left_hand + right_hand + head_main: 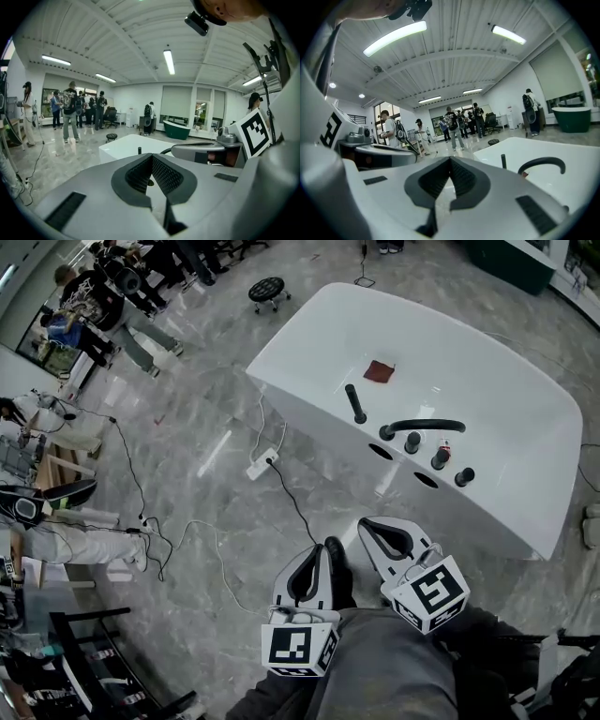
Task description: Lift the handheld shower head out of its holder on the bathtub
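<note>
A white bathtub (487, 381) stands ahead of me on the marble floor. On its near rim a black handheld shower head (355, 403) stands upright in its holder, beside a curved black spout (422, 426) and three black knobs (440, 458). My left gripper (323, 554) and right gripper (371, 527) hang side by side short of the tub, both shut and holding nothing. The left gripper view shows its closed pads (161, 174) with the tub (123, 145) and shower head (139, 150) far beyond. In the right gripper view the shower head (503, 161) and spout (541, 164) show past the shut right gripper (450, 160).
A power strip with cables (261, 465) lies on the floor left of the tub. A black stool (268, 289) stands behind it. Several people and equipment fill the far left (84, 306). A dark red patch (380, 370) lies inside the tub. My legs (375, 671) show below.
</note>
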{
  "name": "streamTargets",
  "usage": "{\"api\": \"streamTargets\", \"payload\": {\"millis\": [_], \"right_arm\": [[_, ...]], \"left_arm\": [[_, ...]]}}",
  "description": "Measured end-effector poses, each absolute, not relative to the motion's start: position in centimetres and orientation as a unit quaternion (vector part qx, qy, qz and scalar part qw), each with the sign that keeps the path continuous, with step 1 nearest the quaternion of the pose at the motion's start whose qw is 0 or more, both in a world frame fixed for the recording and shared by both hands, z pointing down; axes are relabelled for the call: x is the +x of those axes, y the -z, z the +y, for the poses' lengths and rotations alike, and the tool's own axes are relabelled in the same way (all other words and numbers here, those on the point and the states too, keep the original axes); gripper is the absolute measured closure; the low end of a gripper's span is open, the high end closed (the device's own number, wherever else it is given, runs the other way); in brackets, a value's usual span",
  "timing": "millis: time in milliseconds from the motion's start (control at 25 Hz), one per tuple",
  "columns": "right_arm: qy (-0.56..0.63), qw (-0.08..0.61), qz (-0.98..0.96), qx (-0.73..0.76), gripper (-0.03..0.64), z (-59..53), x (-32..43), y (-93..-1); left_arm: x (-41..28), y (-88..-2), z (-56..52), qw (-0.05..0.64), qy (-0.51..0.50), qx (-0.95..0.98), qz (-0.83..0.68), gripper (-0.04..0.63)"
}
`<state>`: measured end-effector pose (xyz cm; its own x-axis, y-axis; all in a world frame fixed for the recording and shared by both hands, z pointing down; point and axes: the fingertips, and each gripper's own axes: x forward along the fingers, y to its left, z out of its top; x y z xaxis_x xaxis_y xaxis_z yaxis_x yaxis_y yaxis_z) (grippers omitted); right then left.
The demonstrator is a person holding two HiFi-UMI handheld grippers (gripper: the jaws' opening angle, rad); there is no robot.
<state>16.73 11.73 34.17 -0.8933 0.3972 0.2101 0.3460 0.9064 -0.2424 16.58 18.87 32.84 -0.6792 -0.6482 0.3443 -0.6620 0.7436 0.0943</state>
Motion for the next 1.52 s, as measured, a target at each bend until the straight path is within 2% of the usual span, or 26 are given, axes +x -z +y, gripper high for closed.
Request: {"api": "streamTargets", "payload": {"millis": [280,680,1040,1520], "right_arm": [[-0.082,0.141,-0.973,-0.161,0.614,13.3,7.8,-34.6],[-0.073,0.152,-0.975,-0.144,0.614,17.0,-3.5,-34.8],[-0.062,0.146,-0.983,-0.097,0.614,16.0,-7.1,-34.9],[-0.085,0.125,-0.988,-0.034,0.614,7.4,-14.2,-34.6]], "left_arm": [[6.7,-32.1,21.3,0.156,0.0,0.373,-0.914,0.592],[-4.4,-32.9,25.0,0.172,0.017,0.388,-0.905,0.592],[-9.4,-34.2,24.3,0.178,0.023,0.42,-0.89,0.592],[-16.6,-34.2,15.7,0.2,-0.01,0.472,-0.858,0.592]]}}
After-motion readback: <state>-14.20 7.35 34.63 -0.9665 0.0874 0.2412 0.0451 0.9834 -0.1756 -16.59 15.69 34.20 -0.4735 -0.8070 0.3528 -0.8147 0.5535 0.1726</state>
